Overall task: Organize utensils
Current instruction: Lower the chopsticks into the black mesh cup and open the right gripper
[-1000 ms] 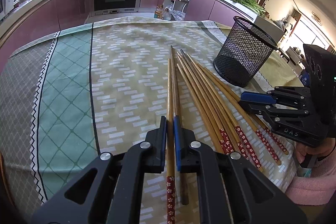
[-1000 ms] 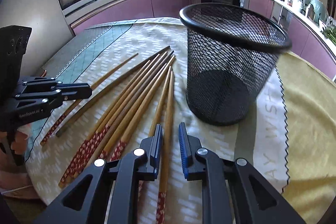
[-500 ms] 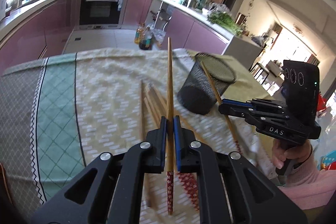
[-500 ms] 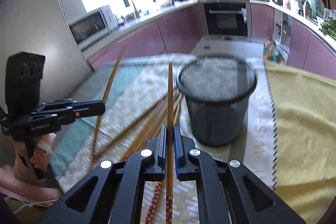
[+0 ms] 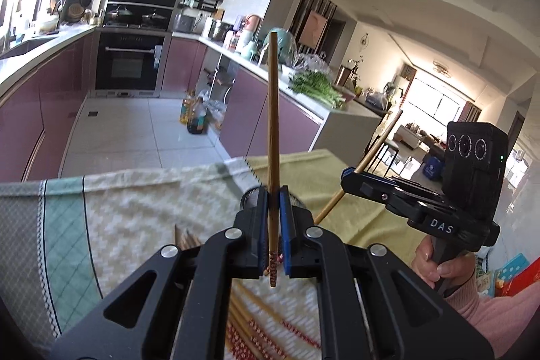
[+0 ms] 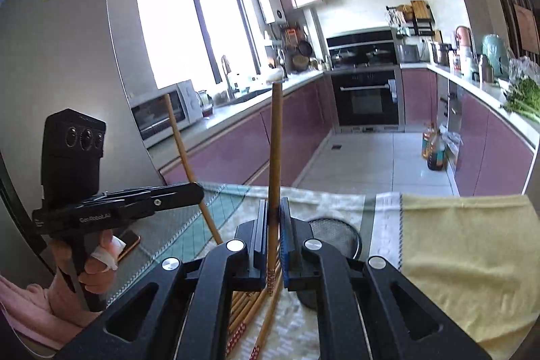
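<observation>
My left gripper [image 5: 272, 191] is shut on a wooden chopstick [image 5: 272, 123] and holds it upright, thin end up, well above the table. My right gripper [image 6: 276, 204] is shut on another chopstick [image 6: 275, 150], also upright. Each gripper shows in the other's view: the right one [image 5: 347, 174] with its slanted chopstick [image 5: 378, 144], the left one [image 6: 199, 189] with its chopstick [image 6: 179, 140]. The black mesh holder [image 6: 334, 231] sits below, mostly hidden behind the fingers; only a bit of its rim [image 5: 249, 194] shows in the left wrist view. Several chopsticks [image 6: 249, 302] lie on the cloth.
The table is covered by a patterned cloth [image 5: 135, 211] and a yellow cloth [image 6: 455, 245]. A phone [image 6: 128, 242] lies near the table's left edge. Kitchen counters, an oven [image 6: 366, 97] and oil bottles [image 5: 195, 117] on the floor stand beyond.
Both grippers have risen and tilted upward with their chopsticks, now held upright. The table and the holder have dropped low in both views.
</observation>
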`<state>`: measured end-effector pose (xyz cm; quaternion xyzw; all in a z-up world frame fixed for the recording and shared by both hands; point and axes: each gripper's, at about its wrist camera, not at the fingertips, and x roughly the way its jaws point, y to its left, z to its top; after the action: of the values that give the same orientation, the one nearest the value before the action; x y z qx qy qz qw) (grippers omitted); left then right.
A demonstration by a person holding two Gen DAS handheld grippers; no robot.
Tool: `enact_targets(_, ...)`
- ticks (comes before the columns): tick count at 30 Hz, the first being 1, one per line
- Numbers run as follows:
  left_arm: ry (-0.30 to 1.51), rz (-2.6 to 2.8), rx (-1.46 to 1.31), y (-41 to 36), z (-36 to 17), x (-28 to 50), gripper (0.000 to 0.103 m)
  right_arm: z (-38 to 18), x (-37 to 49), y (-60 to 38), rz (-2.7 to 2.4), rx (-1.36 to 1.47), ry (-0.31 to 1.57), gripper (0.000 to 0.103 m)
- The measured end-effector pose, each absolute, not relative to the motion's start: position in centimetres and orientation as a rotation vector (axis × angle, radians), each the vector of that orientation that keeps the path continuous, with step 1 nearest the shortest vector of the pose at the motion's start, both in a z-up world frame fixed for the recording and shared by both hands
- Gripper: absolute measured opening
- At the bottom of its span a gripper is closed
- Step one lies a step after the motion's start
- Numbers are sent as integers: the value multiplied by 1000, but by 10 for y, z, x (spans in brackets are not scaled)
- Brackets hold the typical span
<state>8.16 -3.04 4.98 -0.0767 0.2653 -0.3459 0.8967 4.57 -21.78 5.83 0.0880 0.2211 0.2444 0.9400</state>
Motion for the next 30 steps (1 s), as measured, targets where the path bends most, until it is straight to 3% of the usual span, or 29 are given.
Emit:
enact_targets(11, 479, -722, -146, -62, 95, 110, 8, 97, 69, -245, 448, 137, 343, 5)
enact_targets(24, 700, -720, 36, -109, 29, 137, 8, 29, 121, -222, 461, 96, 642, 6)
enact_targets(30, 721, -702, 59, -113, 13, 153, 8, 21, 136, -213, 443, 95, 694, 6)
